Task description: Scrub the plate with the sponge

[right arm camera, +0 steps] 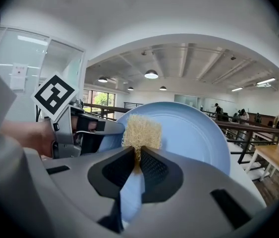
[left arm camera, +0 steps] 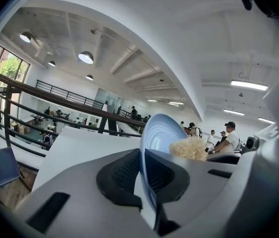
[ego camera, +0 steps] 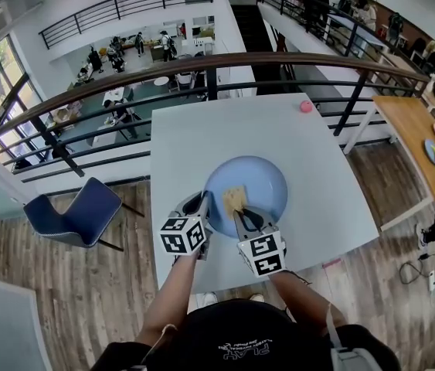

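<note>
While my left gripper [left arm camera: 143, 171] pinches the rim of the blue plate [ego camera: 262, 178], my right gripper [right arm camera: 138, 158] is squeezed tight on the sponge [right arm camera: 141, 130].
The plate sits at the near side of the white tabletop [ego camera: 279, 126], with the sponge over its inside. The sponge's bottom hides between my jaws. A small pink thing [ego camera: 306, 106] far off is too tiny to make out.

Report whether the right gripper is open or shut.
Shut. The right gripper has both pads pinching the lower edge of the tan sponge, over the blue plate.
</note>
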A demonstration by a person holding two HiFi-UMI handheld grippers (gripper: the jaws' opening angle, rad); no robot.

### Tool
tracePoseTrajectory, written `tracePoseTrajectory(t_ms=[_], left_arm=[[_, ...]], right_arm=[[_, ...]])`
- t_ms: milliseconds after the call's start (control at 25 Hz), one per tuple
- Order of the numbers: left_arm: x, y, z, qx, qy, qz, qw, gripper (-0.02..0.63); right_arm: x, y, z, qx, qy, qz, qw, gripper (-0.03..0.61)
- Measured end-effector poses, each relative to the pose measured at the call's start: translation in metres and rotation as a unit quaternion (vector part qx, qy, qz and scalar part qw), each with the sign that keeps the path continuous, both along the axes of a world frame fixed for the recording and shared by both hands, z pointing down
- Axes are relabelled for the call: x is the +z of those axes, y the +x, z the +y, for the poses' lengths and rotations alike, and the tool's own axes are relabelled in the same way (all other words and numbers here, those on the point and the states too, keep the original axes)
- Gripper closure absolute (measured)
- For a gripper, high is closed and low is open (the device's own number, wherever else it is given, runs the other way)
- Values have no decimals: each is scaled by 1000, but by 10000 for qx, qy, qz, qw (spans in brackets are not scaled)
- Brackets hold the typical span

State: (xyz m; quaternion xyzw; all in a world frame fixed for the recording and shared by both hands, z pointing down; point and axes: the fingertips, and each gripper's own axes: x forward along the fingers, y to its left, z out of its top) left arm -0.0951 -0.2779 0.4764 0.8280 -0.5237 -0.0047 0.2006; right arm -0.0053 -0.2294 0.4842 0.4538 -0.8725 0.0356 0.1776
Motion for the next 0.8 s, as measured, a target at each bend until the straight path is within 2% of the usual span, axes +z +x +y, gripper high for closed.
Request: tracePoseTrajectory(t_ms=[400,800], left_arm=[[-4,4,6,60,17,-86,9999,589],[-5,2,9,61,44,-94,9999,588]], right_arm=[[5,-37,-8,-268,12,306,9992,534],[5,-18,-17,-4,-51,206,9998,534]])
